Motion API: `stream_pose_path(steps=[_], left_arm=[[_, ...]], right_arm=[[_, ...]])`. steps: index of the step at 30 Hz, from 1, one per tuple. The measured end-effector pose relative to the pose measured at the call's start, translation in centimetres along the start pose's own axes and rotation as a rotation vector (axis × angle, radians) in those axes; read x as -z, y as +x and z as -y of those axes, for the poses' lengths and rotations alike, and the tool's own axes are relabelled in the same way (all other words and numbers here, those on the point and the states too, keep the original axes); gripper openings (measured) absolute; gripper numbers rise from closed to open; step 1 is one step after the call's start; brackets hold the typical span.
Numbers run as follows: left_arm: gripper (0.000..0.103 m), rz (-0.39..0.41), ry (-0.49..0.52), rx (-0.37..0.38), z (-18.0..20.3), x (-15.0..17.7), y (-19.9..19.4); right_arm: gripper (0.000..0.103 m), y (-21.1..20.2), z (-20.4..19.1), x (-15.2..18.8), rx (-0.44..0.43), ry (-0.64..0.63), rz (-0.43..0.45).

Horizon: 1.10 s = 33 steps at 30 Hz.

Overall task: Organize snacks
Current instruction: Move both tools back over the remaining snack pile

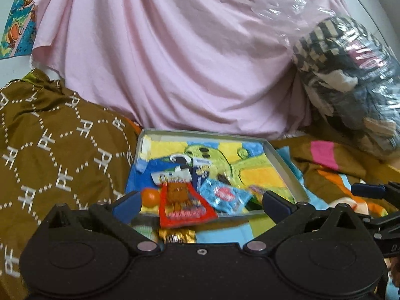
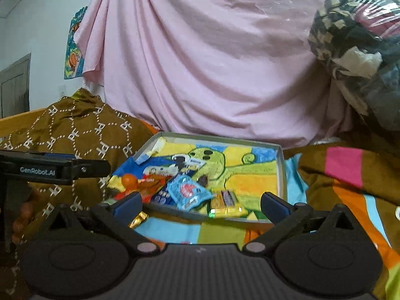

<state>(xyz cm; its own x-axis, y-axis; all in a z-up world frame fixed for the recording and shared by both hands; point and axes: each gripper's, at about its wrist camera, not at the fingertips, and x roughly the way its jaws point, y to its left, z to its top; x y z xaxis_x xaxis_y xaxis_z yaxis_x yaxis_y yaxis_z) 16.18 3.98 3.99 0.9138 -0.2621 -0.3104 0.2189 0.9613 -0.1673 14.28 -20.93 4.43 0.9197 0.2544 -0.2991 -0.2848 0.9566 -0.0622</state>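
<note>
L gripper (image 1: pixel 200 200) – jaws spread wide, nothing between the pads, hovering just short of the tray's near edge. R gripper (image 2: pixel 200 201) same: spread wide, empty, also near the tray's front edge. In the right wrist view the L gripper shows side-on at far left, beside the brown patterned cloth (image 2: pixel 75 130).

Snacks sit in a shallow grey tray (image 1: pixel 287 165) lined w/ a cartoon towel, on a striped bedspread (image 2: pixel 350 175). All are bunched at the tray's near-left part:
- red packet (image 1: pixel 185 205) – long axis runs near-to-far, wide end toward the cam, lower end hanging over the tray's front rim.
- light-blue packet (image 1: pixel 225 196) – just right of the red one, tilted diagonally.
- dark-blue packet (image 1: pixel 200 175) – mostly under the others, long axis near-to-far.
- orange ball-shaped item (image 1: pixel 150 196) – left of the red packet, touching it.
- gold-wrapped piece (image 1: pixel 177 236) – outside the tray, on the bedspread just in front.
- yellow packet (image 2: pixel 225 205) – near front rim, lying roughly sideways; blurry.

Pink sheet (image 1: pixel 175 62) hangs behind.
</note>
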Motion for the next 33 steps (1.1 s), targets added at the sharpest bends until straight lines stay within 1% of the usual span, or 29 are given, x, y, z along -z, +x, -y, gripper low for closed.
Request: stream_pose_path(steps=[2, 8, 12, 17, 21, 33], left_arm=[[0.102, -0.02, 0.01, 0.002, 0.3, 0.8, -0.9], [0.102, -0.087, 0.029, 0.011, 1.1, 2.7, -2.5], [0.102, -0.17, 0.049, -0.012, 1.8, 4.4, -2.7], [0.102, -0.23, 0.114, -0.031, 2.6, 6.4, -2.7], [0.102, -0.251, 0.141, -0.033, 2.9, 7.1, -2.6], [0.102, -0.316, 0.153, -0.079, 2.0, 8.2, -1.1]], right_arm=[[0.103, -0.8, -0.1, 0.7, 0.006, -0.002, -0.013], [0.103, -2.1, -0.3, 3.0, 0.023, 0.029, -0.094], [0.103, -2.3, -0.6, 4.4, 0.042, 0.036, -0.168], [0.103, -2.3, -1.2, 5.8, 0.051, 0.012, -0.224], [0.103, -2.1, -1.4, 6.5, 0.042, 0.017, -0.262], [0.103, -0.4, -1.7, 7.7, 0.036, 0.046, -0.362]])
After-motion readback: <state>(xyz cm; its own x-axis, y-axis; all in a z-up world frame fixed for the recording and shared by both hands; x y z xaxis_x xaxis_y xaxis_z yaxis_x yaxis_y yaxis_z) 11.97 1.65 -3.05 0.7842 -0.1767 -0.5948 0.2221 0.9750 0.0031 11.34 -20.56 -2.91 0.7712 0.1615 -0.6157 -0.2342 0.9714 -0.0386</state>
